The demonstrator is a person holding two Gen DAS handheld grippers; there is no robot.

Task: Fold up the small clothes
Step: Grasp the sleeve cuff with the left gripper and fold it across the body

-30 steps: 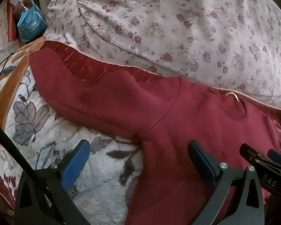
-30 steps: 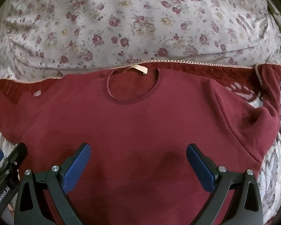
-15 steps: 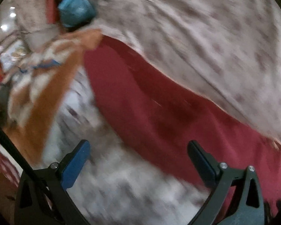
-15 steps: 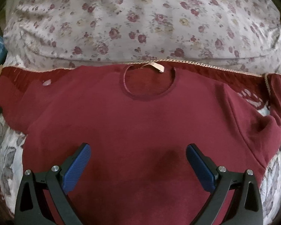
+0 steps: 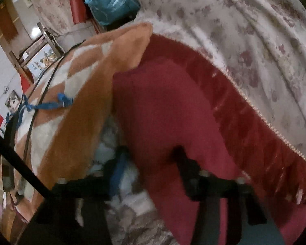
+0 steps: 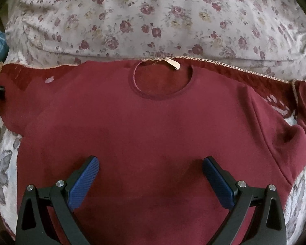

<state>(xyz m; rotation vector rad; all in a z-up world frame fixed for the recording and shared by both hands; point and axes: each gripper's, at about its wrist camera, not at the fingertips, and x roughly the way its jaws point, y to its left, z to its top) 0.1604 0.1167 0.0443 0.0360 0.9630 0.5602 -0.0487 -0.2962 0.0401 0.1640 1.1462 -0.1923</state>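
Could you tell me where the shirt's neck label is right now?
In the right wrist view, the neck label lies at the back of the maroon shirt's collar, just below the floral pillow.

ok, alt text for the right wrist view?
A dark red sweater lies flat, front up, neckline away from the camera, on a patterned blanket below a floral quilt. The right gripper hovers over its lower middle, jaws open and empty.

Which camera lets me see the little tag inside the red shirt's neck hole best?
The right wrist view. There the pale tag lies sharp at the top of the neck hole of the red shirt, which is spread flat. The left wrist view is blurry and shows only a sleeve end of the shirt, with no tag or neck hole.
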